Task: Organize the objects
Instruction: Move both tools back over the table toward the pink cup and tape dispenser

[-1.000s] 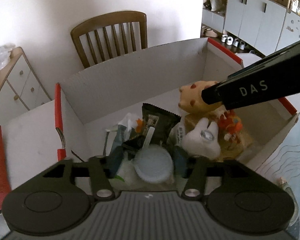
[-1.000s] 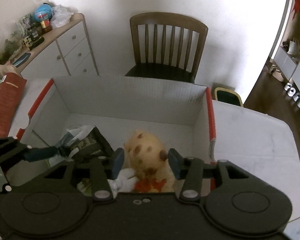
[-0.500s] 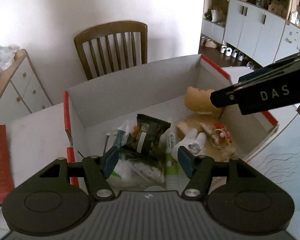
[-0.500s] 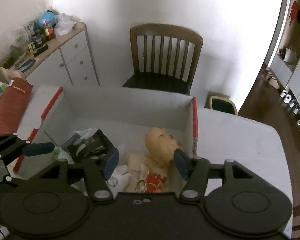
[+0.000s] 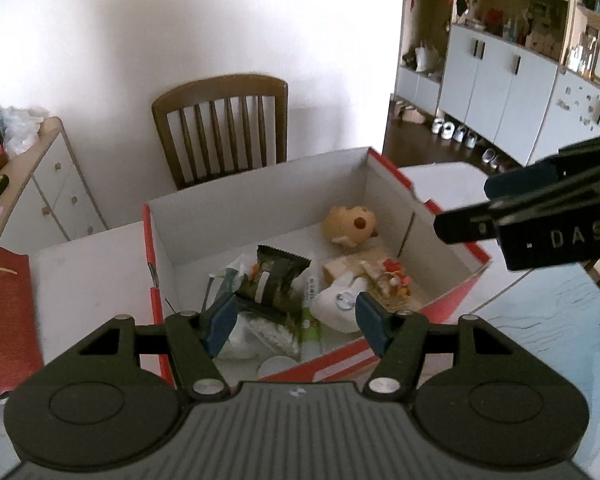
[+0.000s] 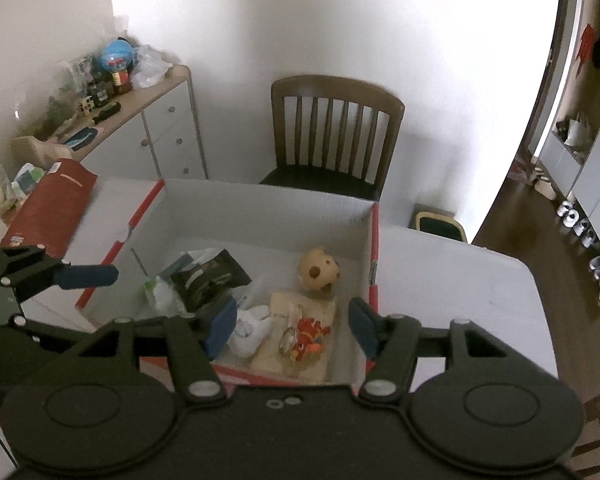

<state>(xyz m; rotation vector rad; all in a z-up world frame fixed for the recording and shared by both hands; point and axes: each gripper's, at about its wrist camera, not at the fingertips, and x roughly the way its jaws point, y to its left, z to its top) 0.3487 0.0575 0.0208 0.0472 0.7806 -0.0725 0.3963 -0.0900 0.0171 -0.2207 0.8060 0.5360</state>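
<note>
Both hand-held grippers, left (image 5: 296, 320) and right (image 6: 292, 326), hang above the box (image 6: 260, 204) on the worktop with jaws apart and empty, probably because the toy (image 6: 318, 270), packet (image 6: 208, 276) and other bits already lie inside it.

The box (image 6: 374, 240) is white inside with red rims; in it lie a tan plush head with brown spots (image 6: 318, 269), a black snack packet (image 6: 208, 276) and a white soft toy (image 6: 250, 330). Both black claws carry blue pads (image 5: 370, 322), and the chair (image 6: 332, 136) is dark brown against a white wall
</note>
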